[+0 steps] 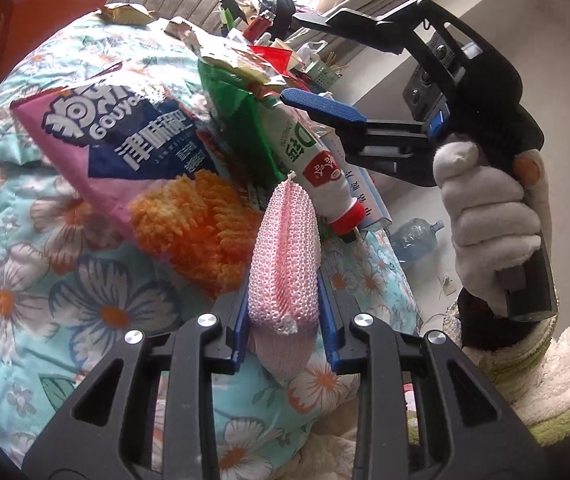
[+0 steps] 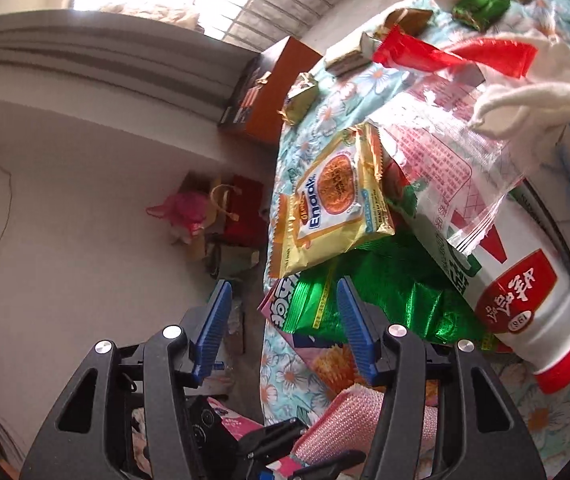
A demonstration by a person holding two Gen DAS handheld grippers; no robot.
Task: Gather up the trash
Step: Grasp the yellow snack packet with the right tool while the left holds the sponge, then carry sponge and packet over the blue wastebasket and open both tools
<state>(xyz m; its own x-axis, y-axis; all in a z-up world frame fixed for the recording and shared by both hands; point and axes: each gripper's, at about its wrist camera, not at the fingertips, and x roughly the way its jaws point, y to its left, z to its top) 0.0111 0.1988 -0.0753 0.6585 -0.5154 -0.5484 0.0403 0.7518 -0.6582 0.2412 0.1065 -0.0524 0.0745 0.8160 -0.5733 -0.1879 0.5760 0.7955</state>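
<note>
Left wrist view first: the left gripper [image 1: 285, 322] is clamped on a pink mesh scrubber [image 1: 285, 260], blue pads pressed against both its sides, and the scrubber sticks straight up between them. It hangs just over the near edge of a floral cloth [image 1: 25, 280] covering the surface. Right behind it sits a fuzzy orange cloth [image 1: 193, 228], and on the far left of that a big pink and navy snack bag [image 1: 113, 140]. A crinkly green wrapper [image 1: 241, 120] leans against a white squeeze bottle [image 1: 325, 176] with a red cap, lying tilted with the cap toward the near side. On the right, a hand in a white glove [image 1: 485, 220] holds the right gripper [image 1: 317, 64], whose fingers are spread wide apart; its lower blue finger sits just above the bottle and the green wrapper.

Right wrist view: the right gripper [image 2: 285, 320] is released, nothing between its blue pads [image 2: 213, 320]. Just past the right pad is the green wrapper [image 2: 385, 300], with a yellow biscuit pack [image 2: 333, 208] resting on top of it. The white squeeze bottle [image 2: 525, 300] lies on the right, a clear printed plastic bag [image 2: 445, 140] draped over its far end. Further off there's a red wrapper [image 2: 425, 54] and a few small gold and green candy wrappers. The pink mesh scrubber [image 2: 345, 424] shows at the near bottom edge.
</note>
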